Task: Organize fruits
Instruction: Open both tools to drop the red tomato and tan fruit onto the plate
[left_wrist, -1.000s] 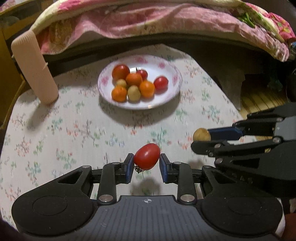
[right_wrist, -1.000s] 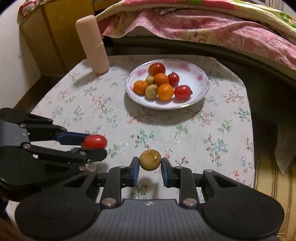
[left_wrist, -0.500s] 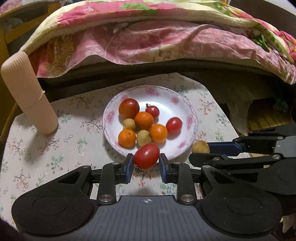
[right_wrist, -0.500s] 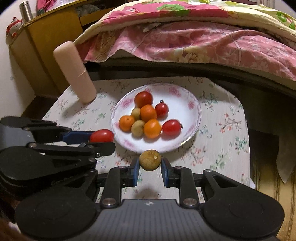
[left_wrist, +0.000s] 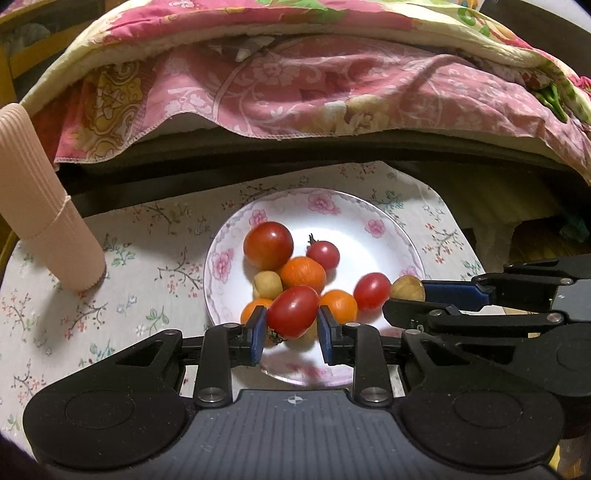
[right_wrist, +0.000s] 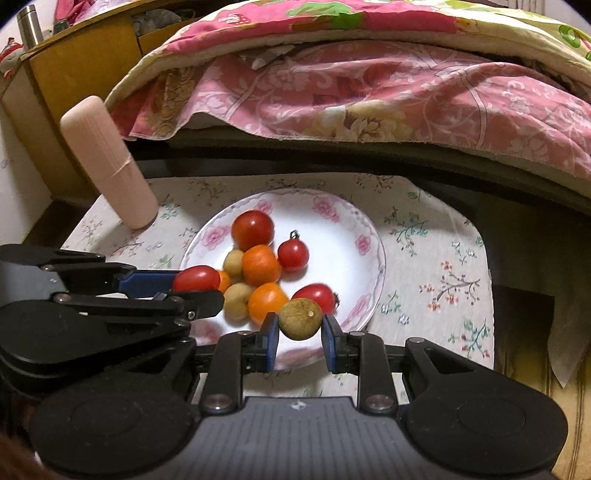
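A white plate (left_wrist: 343, 208) (right_wrist: 332, 206) with pink flowers holds several fruits: red tomatoes, orange ones and small tan ones. My left gripper (left_wrist: 291, 328) (right_wrist: 184, 288) is shut on an oval red tomato (left_wrist: 293, 311) (right_wrist: 195, 277), held above the plate's near left part. Beside it my right gripper (right_wrist: 300, 334) (left_wrist: 404, 297) is shut on a round tan-brown fruit (right_wrist: 300, 318) (left_wrist: 407, 288) over the plate's near right rim. Both grippers hang above the plate, side by side.
The plate rests on a small table with a floral cloth (left_wrist: 129, 258) (right_wrist: 436, 258). A ribbed pink cylinder (left_wrist: 40, 206) (right_wrist: 110, 162) stands at the table's left. A bed with a pink floral quilt (left_wrist: 295, 81) (right_wrist: 369, 88) overhangs the far edge. A yellow cabinet (right_wrist: 81, 66) stands at the back left.
Both grippers have travelled forward across the table, each still holding its fruit, from well short of the plate to over its near part.
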